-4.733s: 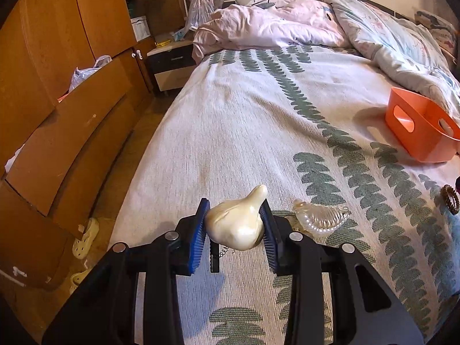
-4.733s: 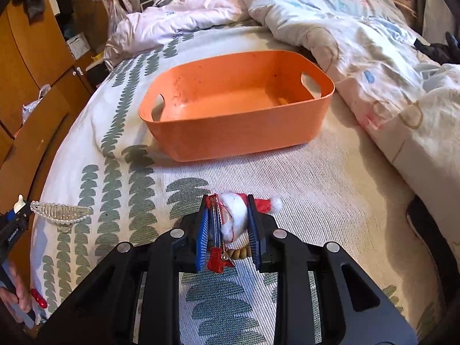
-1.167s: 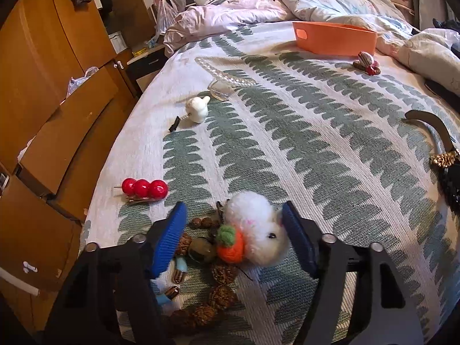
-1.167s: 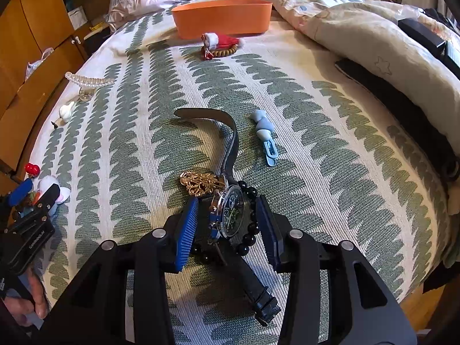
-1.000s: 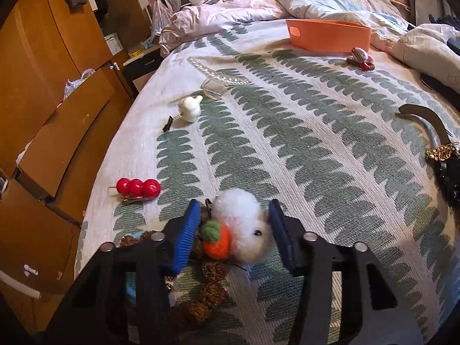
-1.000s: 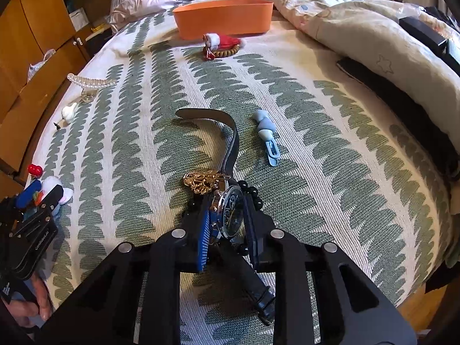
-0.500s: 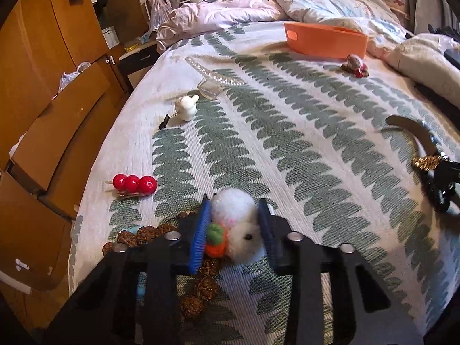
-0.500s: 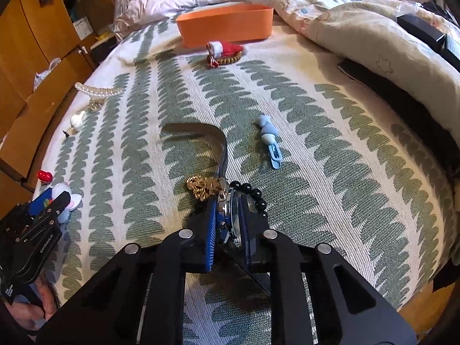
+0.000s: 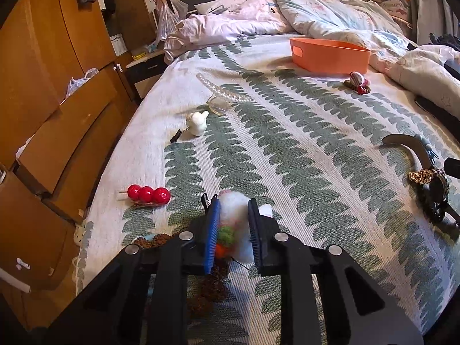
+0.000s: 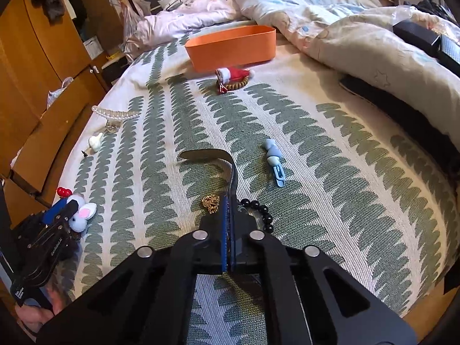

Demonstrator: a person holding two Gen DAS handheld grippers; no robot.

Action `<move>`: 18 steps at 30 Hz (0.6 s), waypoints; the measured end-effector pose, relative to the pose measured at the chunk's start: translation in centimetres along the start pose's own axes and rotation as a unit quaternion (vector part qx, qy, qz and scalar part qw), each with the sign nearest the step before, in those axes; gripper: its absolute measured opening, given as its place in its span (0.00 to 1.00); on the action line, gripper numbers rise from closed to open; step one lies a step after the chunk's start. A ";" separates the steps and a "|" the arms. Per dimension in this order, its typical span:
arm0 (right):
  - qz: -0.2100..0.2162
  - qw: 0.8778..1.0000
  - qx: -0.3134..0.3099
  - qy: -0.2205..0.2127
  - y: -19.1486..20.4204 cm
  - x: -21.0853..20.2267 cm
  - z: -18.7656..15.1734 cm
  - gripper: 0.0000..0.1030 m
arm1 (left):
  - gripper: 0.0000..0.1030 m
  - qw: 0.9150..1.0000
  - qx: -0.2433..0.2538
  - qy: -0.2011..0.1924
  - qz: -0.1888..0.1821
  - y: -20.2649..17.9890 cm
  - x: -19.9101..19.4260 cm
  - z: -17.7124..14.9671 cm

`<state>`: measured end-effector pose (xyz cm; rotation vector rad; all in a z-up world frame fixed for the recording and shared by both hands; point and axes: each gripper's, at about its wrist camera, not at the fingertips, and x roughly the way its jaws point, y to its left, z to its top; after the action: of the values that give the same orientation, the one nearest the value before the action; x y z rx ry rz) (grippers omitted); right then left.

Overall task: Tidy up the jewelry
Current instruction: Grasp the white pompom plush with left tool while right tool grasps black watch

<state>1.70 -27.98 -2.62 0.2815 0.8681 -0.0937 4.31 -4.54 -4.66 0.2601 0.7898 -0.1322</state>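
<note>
My left gripper (image 9: pixel 232 215) is shut on a white fluffy rabbit charm (image 9: pixel 234 204) with an orange and green carrot, strung on a brown bead bracelet (image 9: pixel 210 287) that hangs under the fingers. It also shows in the right wrist view (image 10: pixel 82 214). My right gripper (image 10: pixel 228 210) is shut on a dark wristwatch strap (image 10: pixel 227 161); the watch face is hidden between the pads. A gold chain (image 10: pixel 210 202) and a black bead bracelet (image 10: pixel 260 211) lie beside it. The orange bin (image 9: pixel 329 55) stands far across the bed.
On the bedspread lie a red ball hairpin (image 9: pixel 148 195), a white charm (image 9: pixel 197 123), a clear pearl hair claw (image 9: pixel 221 95), a Santa hat bracelet (image 10: pixel 234 79) and a blue clip (image 10: pixel 274 162). Wooden drawers (image 9: pixel 57 132) stand at the left. A duvet (image 10: pixel 359 37) is heaped at the right.
Both grippers have closed further. The left one squeezed the rabbit charm and lifted it with the bracelet. The right one closed tight on the watch.
</note>
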 end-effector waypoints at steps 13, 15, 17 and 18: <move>-0.028 0.999 -0.042 -0.012 1.4 -0.5 -0.4 0.13 | 0.20 1.000 -0.002 -0.012 0.003 0.2 -0.5 0.2; -0.043 0.997 -0.059 -0.008 2.0 -0.2 -0.7 0.13 | 0.20 1.000 -0.002 -0.012 0.003 0.2 -0.5 0.2; -0.046 0.997 -0.062 0.001 2.0 0.2 -0.9 0.13 | 0.20 1.000 -0.001 -0.011 0.002 0.2 -0.5 0.2; -0.050 0.997 -0.063 0.000 2.0 0.2 -1.0 0.13 | 0.20 1.000 -0.001 -0.010 0.001 0.2 -0.5 0.2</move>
<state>1.52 -25.78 -2.95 0.1190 0.8850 -0.1315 4.15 -4.35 -4.17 0.2566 0.7699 -0.1318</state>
